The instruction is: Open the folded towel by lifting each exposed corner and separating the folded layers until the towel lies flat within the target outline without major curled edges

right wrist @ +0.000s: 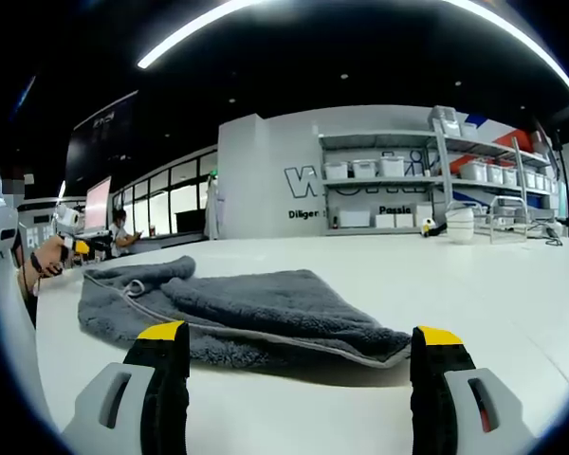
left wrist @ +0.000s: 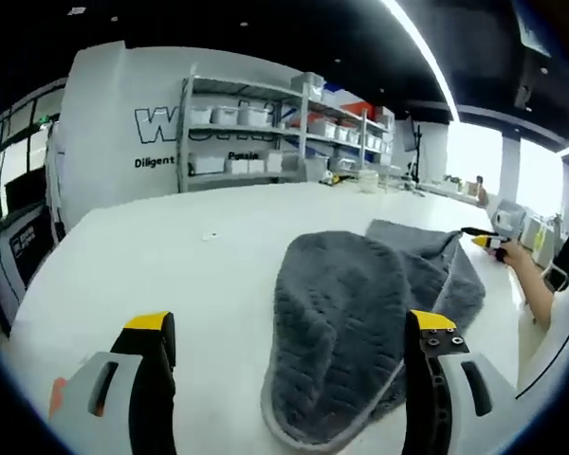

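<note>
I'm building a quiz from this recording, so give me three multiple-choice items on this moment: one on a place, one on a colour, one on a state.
1. Where does the towel lie?
A. on the white table
B. on a shelf
C. on the floor

2. What colour is the towel?
A. red
B. grey
C. yellow

3. How do the left gripper and right gripper stand?
A. both shut on the towel
B. one open, one shut
C. both open, holding nothing

Key: 1 A, the towel rests on the tabletop; 2 B, its pile is dark grey with a paler hem; 3 C, each view's jaws stand wide apart, with nothing between them.
</note>
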`<action>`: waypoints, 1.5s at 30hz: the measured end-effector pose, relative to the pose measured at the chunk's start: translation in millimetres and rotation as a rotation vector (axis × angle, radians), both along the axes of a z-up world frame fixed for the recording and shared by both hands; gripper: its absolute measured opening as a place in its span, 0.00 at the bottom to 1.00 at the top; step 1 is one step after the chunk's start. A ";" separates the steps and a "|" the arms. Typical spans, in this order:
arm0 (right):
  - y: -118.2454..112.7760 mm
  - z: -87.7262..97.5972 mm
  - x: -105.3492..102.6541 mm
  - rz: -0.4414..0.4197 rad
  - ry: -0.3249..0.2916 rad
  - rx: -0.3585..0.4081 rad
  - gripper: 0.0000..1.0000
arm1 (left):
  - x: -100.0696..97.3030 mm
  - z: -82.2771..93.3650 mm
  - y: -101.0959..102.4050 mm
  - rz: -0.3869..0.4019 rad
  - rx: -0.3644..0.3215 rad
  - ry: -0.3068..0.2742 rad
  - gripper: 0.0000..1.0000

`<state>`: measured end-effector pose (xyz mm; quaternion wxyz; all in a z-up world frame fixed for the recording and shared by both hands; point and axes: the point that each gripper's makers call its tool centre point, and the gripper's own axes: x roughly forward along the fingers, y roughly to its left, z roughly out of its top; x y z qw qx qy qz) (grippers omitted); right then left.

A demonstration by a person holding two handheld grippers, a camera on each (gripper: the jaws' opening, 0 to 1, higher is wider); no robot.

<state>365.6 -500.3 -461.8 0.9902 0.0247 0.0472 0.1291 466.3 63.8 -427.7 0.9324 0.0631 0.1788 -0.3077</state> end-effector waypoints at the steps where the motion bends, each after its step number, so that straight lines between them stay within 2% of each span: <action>1: -0.3 -0.3 0.1 -0.001 0.001 -0.003 0.99 | 4.6 -2.1 -1.7 -0.010 0.028 0.001 0.99; 7: -1.3 -0.9 0.3 0.002 0.004 -0.004 0.99 | 27.6 -16.1 -22.4 -0.085 0.071 0.055 0.99; 11: -1.1 -1.8 0.4 0.004 0.008 -0.005 0.99 | 42.2 -27.5 -31.2 -0.132 0.185 0.046 0.98; 12: -1.1 -1.8 0.4 0.004 0.008 -0.005 0.99 | 44.8 -29.2 -34.2 -0.141 0.194 0.049 0.98; 14: -1.3 -1.9 0.5 0.003 0.008 -0.006 0.98 | 50.4 -29.8 -40.1 -0.151 0.179 0.059 0.98; 17: -1.8 -2.5 0.6 0.000 0.010 -0.010 0.98 | 53.6 -28.8 -57.0 -0.191 0.067 0.110 0.97; 22: -2.1 -4.4 0.8 -0.002 0.017 -0.024 0.97 | 62.1 -30.9 -70.3 -0.195 -0.091 0.196 0.92; 25: -1.8 -5.4 0.9 -0.002 0.021 -0.032 0.97 | 71.2 -37.0 -71.9 -0.180 -0.135 0.227 0.90; 32: -0.9 -4.5 0.4 0.001 0.017 -0.026 0.97 | 79.4 -42.2 -74.7 -0.161 -0.150 0.215 0.82; 40: -0.6 -5.2 0.4 0.000 0.019 -0.030 0.96 | 83.8 -49.2 -76.6 -0.171 -0.157 0.228 0.68; 45: -1.6 -5.8 0.8 -0.001 0.021 -0.034 0.96 | 83.0 -55.3 -78.3 -0.180 -0.137 0.231 0.57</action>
